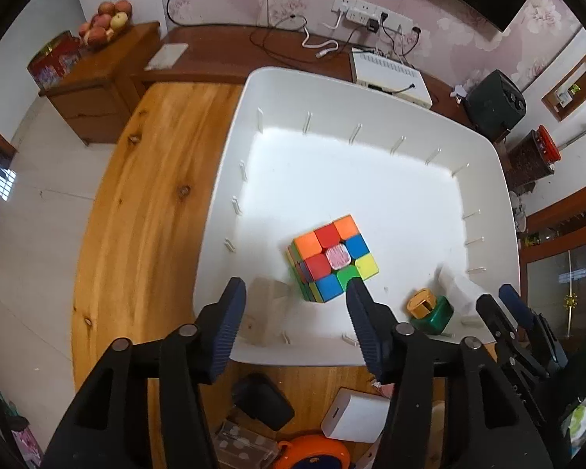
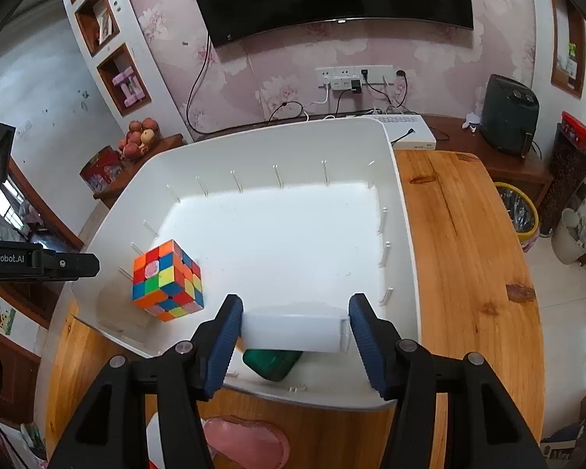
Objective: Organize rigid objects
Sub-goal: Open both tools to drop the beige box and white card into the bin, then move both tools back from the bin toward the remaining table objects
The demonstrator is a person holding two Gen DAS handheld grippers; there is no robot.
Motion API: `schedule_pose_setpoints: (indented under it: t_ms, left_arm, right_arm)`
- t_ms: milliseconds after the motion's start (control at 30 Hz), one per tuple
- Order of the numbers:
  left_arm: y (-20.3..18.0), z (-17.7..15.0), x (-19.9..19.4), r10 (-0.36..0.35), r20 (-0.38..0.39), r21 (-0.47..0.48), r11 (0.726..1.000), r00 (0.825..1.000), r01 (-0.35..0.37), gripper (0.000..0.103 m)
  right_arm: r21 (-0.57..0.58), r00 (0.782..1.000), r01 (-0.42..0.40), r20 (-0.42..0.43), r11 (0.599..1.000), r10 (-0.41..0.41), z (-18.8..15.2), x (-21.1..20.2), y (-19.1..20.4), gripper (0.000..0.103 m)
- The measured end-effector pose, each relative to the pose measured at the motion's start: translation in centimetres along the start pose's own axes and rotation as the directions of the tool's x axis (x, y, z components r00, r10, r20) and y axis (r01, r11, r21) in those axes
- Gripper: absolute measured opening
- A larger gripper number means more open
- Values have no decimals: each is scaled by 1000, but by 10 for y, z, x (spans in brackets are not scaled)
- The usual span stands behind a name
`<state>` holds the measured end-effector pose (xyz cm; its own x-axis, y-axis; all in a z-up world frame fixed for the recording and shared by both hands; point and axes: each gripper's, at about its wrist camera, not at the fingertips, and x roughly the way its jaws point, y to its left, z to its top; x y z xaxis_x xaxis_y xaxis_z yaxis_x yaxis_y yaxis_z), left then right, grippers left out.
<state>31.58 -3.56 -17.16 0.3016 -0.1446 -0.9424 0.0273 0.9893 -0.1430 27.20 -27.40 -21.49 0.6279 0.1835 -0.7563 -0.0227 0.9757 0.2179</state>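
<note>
Now my right gripper [image 2: 295,332] clamps the white box [image 2: 293,332] crosswise above the bin [image 2: 404,234] floor; my left gripper [image 1: 293,312] hangs open over the cube [image 1: 334,262].

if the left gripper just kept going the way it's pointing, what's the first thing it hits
Most likely the Rubik's cube lying in the white bin: it sits just ahead of the open left gripper. Depth is hard to judge.
</note>
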Motion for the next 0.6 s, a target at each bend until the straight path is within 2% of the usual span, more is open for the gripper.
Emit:
schedule_pose_setpoints:
  t_ms: [100, 300, 600]
  left_arm:
    - [-1, 0, -7, 5, 25, -1, 1000, 1000, -5, 66]
    - [-4, -1, -21, -4, 69, 5, 1000, 998, 3, 66]
    - [-10, -16, -56, -59, 169, 57, 997, 984, 50, 66]
  right_arm:
    - [2, 1000, -2, 23, 1000, 2, 1, -7, 1, 65]
    - [4, 998, 3, 61, 1000, -3, 2, -27, 1, 66]
    - [28, 989, 32, 141, 999, -36, 1, -68, 2, 74]
